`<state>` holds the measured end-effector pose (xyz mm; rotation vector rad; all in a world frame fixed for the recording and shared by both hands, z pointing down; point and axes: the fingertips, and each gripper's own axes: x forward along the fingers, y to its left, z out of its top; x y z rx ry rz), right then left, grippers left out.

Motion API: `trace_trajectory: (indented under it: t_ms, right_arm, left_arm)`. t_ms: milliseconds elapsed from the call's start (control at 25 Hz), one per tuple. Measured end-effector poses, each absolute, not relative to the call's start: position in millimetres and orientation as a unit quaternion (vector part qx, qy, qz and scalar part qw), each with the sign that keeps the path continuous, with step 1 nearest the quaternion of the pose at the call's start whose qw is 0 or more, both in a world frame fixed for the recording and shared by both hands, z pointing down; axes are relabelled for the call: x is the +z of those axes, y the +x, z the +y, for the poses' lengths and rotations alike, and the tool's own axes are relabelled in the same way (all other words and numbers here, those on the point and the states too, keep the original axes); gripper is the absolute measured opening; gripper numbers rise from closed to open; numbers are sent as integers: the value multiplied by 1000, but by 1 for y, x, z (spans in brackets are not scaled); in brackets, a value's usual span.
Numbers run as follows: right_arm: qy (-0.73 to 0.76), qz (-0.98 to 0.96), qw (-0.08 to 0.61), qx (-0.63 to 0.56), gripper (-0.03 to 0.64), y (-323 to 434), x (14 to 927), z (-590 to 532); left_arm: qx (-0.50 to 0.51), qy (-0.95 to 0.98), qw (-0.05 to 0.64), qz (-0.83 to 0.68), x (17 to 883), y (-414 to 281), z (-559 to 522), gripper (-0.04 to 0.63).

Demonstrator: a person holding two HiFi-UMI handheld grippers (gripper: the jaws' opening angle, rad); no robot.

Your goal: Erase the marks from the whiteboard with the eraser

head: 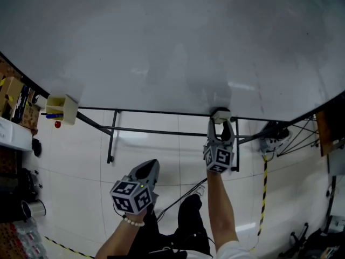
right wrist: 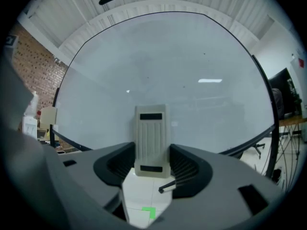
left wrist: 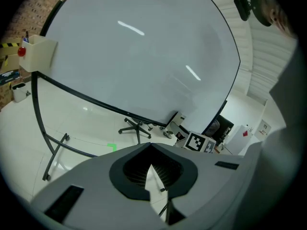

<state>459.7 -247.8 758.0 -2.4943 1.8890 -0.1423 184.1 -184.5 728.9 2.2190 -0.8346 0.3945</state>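
Observation:
The whiteboard (head: 161, 42) fills the top of the head view and looks almost clean, with only faint grey smudges. My right gripper (head: 221, 125) is shut on the pale grey eraser (head: 220, 114), which is pressed against the board's lower edge. In the right gripper view the eraser (right wrist: 152, 140) stands upright between the jaws of the right gripper (right wrist: 152, 163), in front of the whiteboard (right wrist: 192, 71). My left gripper (head: 151, 167) hangs low, well away from the board. In the left gripper view the left gripper (left wrist: 150, 147) is shut on nothing, and the whiteboard (left wrist: 134, 56) lies ahead.
A cream marker box (head: 62, 108) with a red magnet (head: 57, 124) below it hangs at the board's lower left. The black stand frame (head: 113, 136) runs under the board. An office chair base (head: 275, 136) and a yellow-black strip (head: 264, 198) are at the right. Shelves (head: 13, 144) line the left.

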Motion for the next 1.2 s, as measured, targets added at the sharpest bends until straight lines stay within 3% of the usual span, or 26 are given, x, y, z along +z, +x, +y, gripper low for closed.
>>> trace_trajectory:
  t_ms: [1200]
  right_arm:
    - [-770,635,45,-39,256,85,739,-406]
  left_arm:
    - [107,831,373,-398,741,-133,-277,-11]
